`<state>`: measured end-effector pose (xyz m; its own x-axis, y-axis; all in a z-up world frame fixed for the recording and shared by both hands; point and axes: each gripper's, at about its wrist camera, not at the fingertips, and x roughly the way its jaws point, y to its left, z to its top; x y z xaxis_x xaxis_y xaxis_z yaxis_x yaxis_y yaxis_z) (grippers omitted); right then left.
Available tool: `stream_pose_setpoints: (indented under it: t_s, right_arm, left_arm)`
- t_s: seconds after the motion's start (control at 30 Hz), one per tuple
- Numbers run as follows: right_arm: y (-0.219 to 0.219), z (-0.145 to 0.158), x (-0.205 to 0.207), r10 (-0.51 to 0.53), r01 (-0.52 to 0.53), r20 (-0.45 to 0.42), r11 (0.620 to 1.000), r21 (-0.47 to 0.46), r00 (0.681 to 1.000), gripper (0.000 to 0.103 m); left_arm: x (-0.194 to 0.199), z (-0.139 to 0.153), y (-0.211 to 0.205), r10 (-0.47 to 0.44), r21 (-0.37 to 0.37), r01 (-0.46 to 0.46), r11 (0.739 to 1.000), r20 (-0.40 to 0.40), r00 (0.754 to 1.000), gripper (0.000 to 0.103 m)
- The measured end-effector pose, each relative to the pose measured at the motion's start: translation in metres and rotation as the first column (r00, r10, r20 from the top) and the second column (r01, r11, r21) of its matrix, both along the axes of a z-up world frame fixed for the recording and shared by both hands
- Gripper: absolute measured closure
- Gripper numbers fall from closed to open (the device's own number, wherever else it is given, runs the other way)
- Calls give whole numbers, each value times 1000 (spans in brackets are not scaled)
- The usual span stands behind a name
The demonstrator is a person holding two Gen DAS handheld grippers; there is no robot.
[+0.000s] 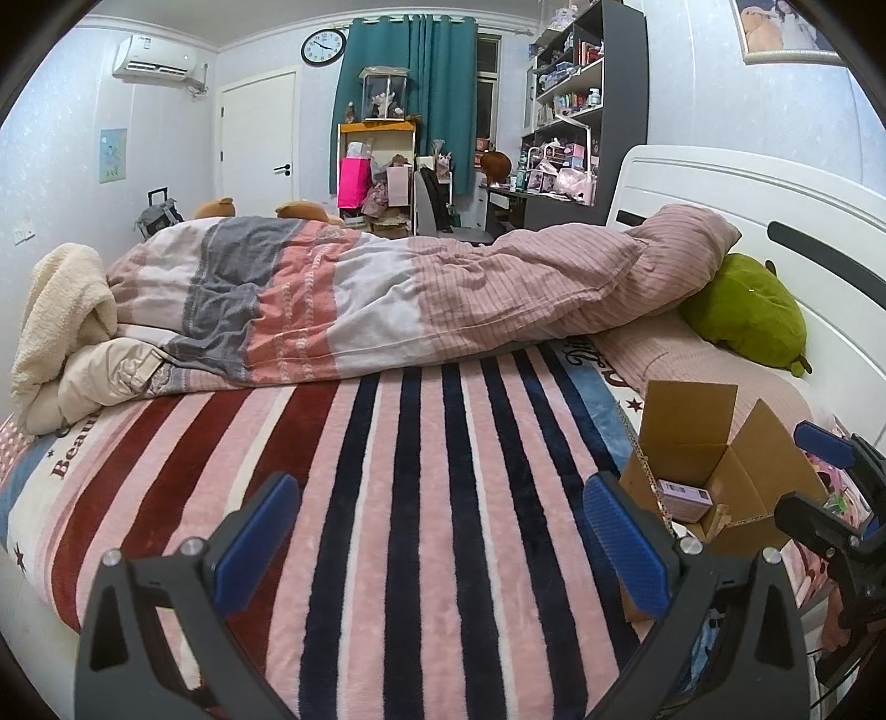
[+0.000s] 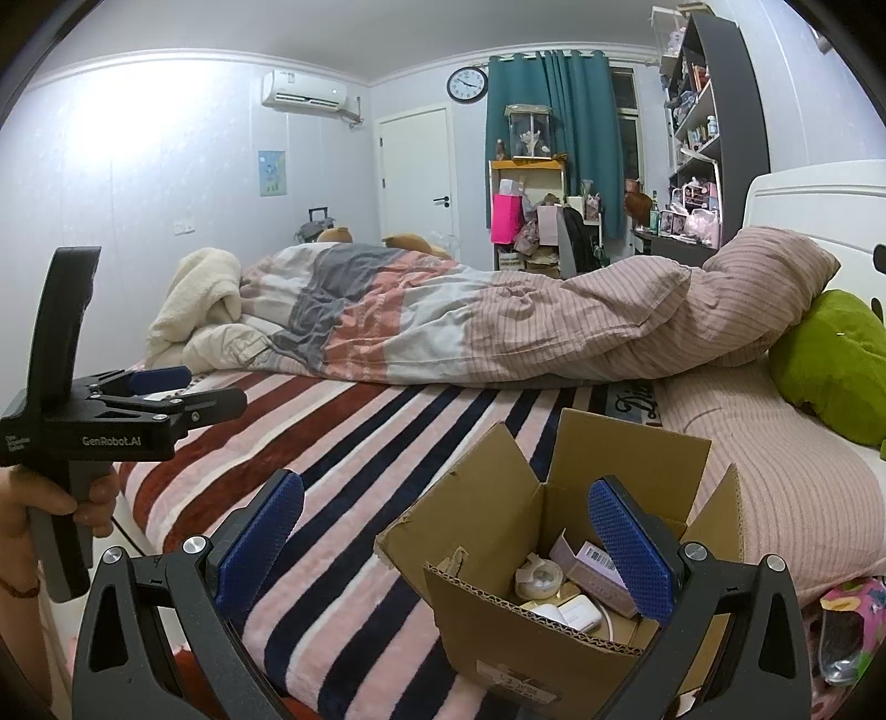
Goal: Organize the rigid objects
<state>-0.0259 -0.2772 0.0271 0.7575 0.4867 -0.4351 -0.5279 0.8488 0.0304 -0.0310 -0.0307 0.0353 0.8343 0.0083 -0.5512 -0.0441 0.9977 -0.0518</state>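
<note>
The right tongs (image 2: 446, 540) were spread wide and held nothing; the left tongs (image 1: 437, 545) likewise gaped empty over the striped blanket (image 1: 387, 498). The next grab, I judged, called for a straight drop into the box, clear of its flaps. The cardboard box (image 2: 531, 653) sat just below the right tongs, holding a tape roll (image 2: 534, 576) and small cartons.

A striped blanket (image 1: 421, 498) covers the bed. Across the bed's far side lies a rumpled duvet (image 1: 387, 299), with a cream fleece throw (image 1: 61, 310) bunched at its left end. A green plush cushion (image 1: 747, 315) rests against the white headboard (image 1: 775, 205). A wall clock (image 1: 323, 47) hangs beside the teal curtain (image 1: 410, 94).
</note>
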Motion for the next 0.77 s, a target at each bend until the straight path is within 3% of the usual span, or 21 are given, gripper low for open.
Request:
stream_pose_setpoints:
  t_s: [0.77]
  right_arm:
    - [1, 0, -1, 0, 0, 0, 1000, 2, 1000, 0]
  left_arm:
    - [-7, 2, 7, 16, 1, -16, 1000, 13, 1000, 1]
